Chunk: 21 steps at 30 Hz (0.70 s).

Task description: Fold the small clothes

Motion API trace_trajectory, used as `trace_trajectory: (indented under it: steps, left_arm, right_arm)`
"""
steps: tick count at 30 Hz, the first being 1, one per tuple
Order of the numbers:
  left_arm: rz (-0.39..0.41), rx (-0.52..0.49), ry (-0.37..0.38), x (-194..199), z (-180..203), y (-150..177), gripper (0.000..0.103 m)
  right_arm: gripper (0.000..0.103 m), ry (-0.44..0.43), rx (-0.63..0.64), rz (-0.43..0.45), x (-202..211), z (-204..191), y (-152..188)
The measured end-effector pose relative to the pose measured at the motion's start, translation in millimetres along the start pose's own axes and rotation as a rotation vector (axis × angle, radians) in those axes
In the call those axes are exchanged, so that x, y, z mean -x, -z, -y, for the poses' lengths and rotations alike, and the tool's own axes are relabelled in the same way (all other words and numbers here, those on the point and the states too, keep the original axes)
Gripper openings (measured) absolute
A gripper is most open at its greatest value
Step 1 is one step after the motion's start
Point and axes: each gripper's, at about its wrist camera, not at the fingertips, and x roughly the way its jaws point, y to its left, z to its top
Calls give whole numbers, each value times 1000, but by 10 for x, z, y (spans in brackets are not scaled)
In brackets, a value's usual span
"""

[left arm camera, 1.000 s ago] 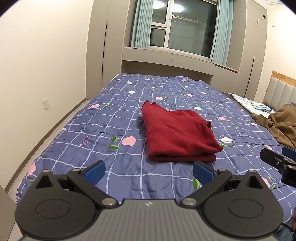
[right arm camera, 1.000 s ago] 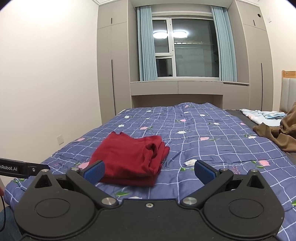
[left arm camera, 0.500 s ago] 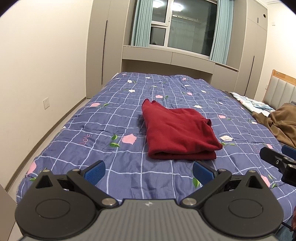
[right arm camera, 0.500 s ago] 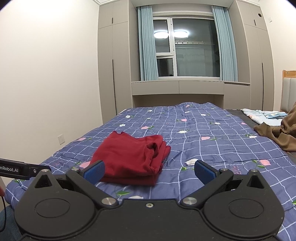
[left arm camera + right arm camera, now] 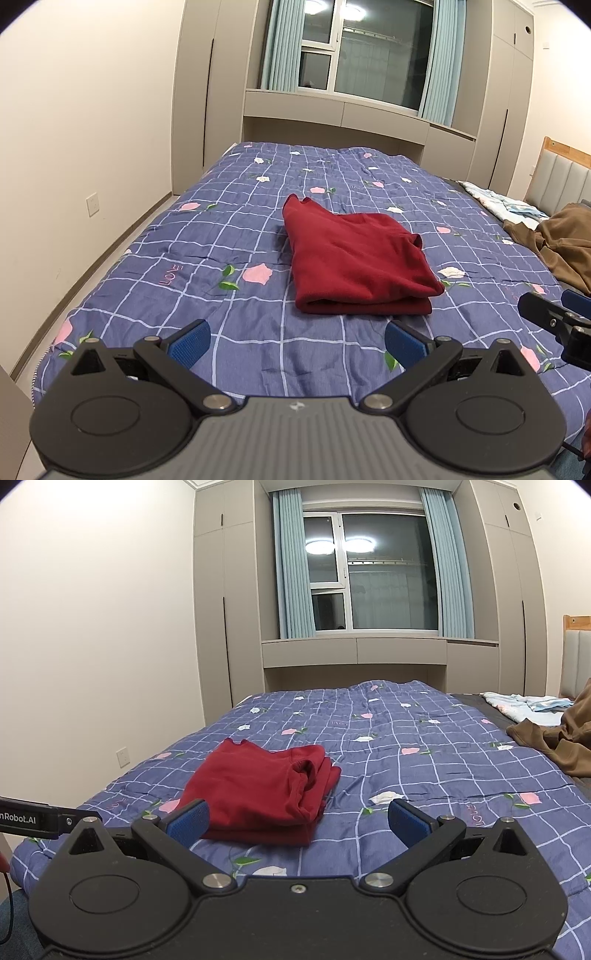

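A dark red garment [image 5: 354, 262] lies folded in a neat stack on the blue checked bedspread [image 5: 177, 258]. It also shows in the right wrist view [image 5: 266, 790]. My left gripper [image 5: 295, 341] is open and empty, held back from the garment's near edge. My right gripper [image 5: 299, 818] is open and empty, held above the bed to the right of the garment. The right gripper's finger shows at the right edge of the left wrist view [image 5: 554, 317]. The left gripper's finger shows at the left edge of the right wrist view [image 5: 48, 818].
A brown garment [image 5: 561, 243] lies crumpled at the bed's right side near the headboard [image 5: 565, 177]. A light blue cloth [image 5: 524, 705] lies beyond it. Wardrobes [image 5: 225, 616] and a window [image 5: 369, 572] stand past the bed. The left wall [image 5: 92, 129] runs alongside.
Both grippers have drawn back slightly from the red garment and tilted up a little. The garment has not moved.
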Motion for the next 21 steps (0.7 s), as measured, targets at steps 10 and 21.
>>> trace_trajectory:
  steps: [10,21]
  left_arm:
    - [-17,-3,-1,-26,-2,24,102]
    - [-35,-23,-12,-88,16,22,102]
  right_arm:
    - [102,-6,-6,-12,-16,0,35]
    - [103,-6,-11,-28,-61,28,56]
